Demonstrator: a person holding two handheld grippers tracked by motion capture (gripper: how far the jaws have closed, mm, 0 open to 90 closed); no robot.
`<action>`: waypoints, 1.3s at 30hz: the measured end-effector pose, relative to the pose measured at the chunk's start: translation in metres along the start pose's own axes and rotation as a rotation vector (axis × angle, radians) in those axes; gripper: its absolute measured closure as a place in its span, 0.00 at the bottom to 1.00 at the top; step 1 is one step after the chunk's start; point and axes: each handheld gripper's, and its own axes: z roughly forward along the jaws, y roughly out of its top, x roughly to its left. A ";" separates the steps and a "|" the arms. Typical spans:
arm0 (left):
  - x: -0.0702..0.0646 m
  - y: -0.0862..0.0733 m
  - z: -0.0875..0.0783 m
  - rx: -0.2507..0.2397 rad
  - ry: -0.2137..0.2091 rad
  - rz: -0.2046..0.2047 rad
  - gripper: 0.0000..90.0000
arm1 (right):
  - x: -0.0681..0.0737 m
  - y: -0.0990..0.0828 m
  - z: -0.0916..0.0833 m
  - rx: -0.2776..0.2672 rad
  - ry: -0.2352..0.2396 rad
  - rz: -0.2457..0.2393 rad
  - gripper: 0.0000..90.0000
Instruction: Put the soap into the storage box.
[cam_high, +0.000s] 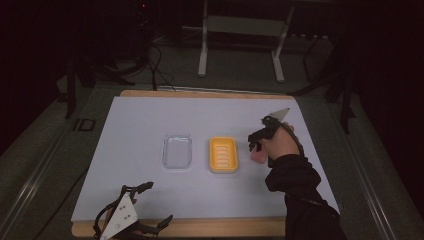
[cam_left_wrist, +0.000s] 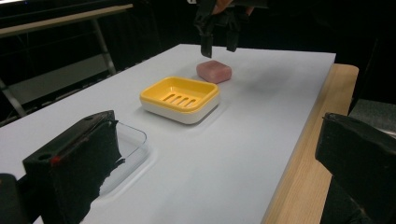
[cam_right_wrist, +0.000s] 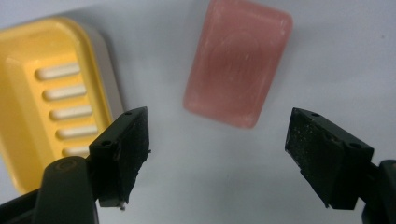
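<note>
Soap (cam_right_wrist: 238, 65), a pink bar with round corners, lies flat on the white sheet (cam_high: 150, 115) that covers the wooden table (cam_high: 200, 93). It sits just to the right of the yellow soap dish (cam_high: 223, 154) and does not touch it. The dish has a row of slots in its bottom and a white base under the yellow part. To the left of the dish, a little way off, lies a clear plastic lid (cam_high: 177, 150), flat on the sheet.

From the high view, the right gripper (cam_high: 255, 145) is held in a hand (cam_high: 278, 145) with a dark sleeve, right over the soap. From the left gripper view it hangs above the bar with its tips pointing down, and there is a gap of air between the tips and the soap. In the right gripper view its two black jaws stand apart, one on each side, with the soap farther off between them. Nothing is pinched and the pads touch nothing.

The left gripper (cam_high: 152, 201) rests at the near left edge of the table, well apart from the soap. Its jaws are spread wide and hold nothing.
</note>
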 end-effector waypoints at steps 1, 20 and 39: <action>0.000 0.000 0.000 0.000 -0.001 0.000 0.01 | 0.000 0.002 0.000 -0.005 -0.005 0.013 0.25; 0.000 0.000 -0.001 0.004 -0.005 0.007 0.01 | -0.003 0.020 0.024 -0.050 -0.053 0.128 0.31; 0.000 0.001 -0.002 -0.004 -0.006 0.010 0.01 | 0.001 0.022 0.055 -0.015 -0.121 0.126 0.33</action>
